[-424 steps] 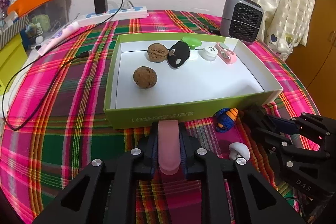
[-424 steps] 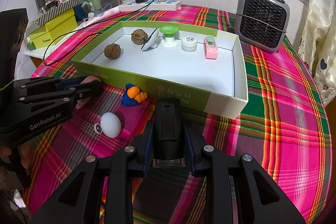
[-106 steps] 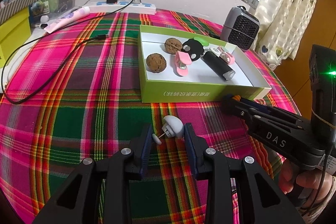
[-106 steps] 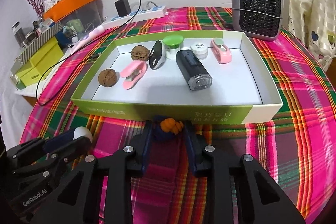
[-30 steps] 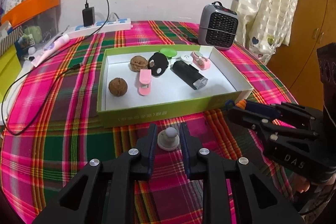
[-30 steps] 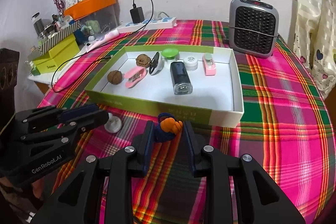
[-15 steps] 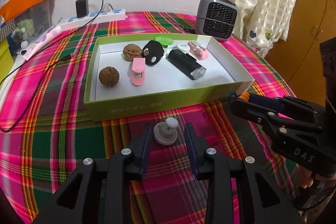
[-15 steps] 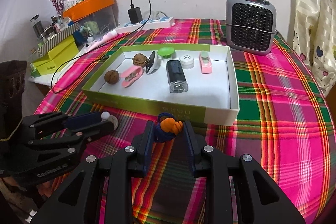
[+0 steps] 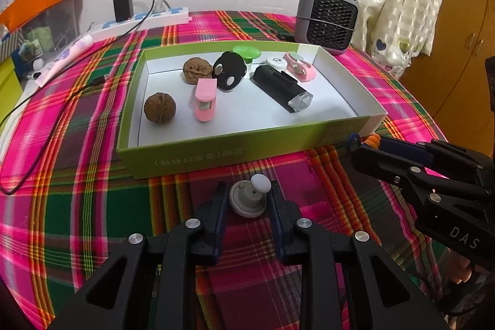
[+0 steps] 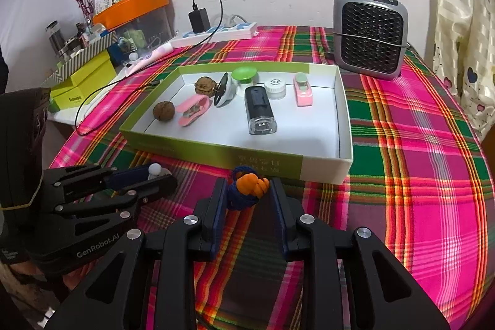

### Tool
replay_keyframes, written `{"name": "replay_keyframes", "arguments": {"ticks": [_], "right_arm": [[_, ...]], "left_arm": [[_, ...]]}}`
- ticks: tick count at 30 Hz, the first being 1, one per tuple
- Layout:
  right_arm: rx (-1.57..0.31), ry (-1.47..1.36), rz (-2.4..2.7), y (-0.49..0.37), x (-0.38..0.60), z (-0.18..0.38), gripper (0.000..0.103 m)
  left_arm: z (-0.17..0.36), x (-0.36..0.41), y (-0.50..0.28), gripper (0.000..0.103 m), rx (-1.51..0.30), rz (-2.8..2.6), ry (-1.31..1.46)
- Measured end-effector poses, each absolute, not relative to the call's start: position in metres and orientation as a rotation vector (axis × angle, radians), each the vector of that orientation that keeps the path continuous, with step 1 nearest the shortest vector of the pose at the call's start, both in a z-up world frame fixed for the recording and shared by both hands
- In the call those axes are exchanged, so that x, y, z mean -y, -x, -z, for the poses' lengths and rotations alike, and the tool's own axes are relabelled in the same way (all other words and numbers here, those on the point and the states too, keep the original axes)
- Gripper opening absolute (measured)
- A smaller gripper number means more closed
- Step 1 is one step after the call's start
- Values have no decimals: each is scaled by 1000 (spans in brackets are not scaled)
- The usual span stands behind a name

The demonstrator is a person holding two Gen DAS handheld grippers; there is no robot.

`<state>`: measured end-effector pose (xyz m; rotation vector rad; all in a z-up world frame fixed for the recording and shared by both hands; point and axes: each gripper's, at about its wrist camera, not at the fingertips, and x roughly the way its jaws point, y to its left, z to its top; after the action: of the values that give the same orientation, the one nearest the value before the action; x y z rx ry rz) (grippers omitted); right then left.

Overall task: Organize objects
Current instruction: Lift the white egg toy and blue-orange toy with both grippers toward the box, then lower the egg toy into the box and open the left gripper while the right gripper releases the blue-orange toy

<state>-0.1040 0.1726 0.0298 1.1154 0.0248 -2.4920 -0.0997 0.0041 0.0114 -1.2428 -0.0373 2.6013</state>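
Note:
A white knob (image 9: 247, 200), a round disc with a small ball on a stem, lies on the plaid cloth between the fingers of my left gripper (image 9: 247, 195). The jaws are closing and the pads stand just off the disc's rim. My right gripper (image 10: 249, 194) is shut on a blue and orange knotted cord (image 10: 247, 190), just in front of the green box (image 10: 216, 156). In the left wrist view the right gripper (image 9: 363, 146) sits at the box's (image 9: 247, 158) near right corner. The right wrist view shows the left gripper (image 10: 161, 175) with the knob's ball (image 10: 154, 168) at its tips.
The box holds two walnuts (image 9: 160, 107), two pink clips (image 9: 204, 101), a black torch (image 9: 281, 88), a black oval piece and a green-topped item. A grey heater (image 9: 326, 17) stands behind it. A power strip (image 9: 142, 20) and cable lie at the back left.
The left jaws opened and let the knob down, so it now lies disc up on the cloth; they have narrowed again around it. The right gripper kept still with the cord.

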Motion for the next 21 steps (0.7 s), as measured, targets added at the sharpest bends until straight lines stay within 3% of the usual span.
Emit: {"name": "replay_keyframes", "arguments": {"ticks": [21], "right_arm": [[-30, -1062, 2524, 114, -175, -49, 29]], "left_arm": [[-45, -7, 112, 23, 59, -2614, 1129]]}}
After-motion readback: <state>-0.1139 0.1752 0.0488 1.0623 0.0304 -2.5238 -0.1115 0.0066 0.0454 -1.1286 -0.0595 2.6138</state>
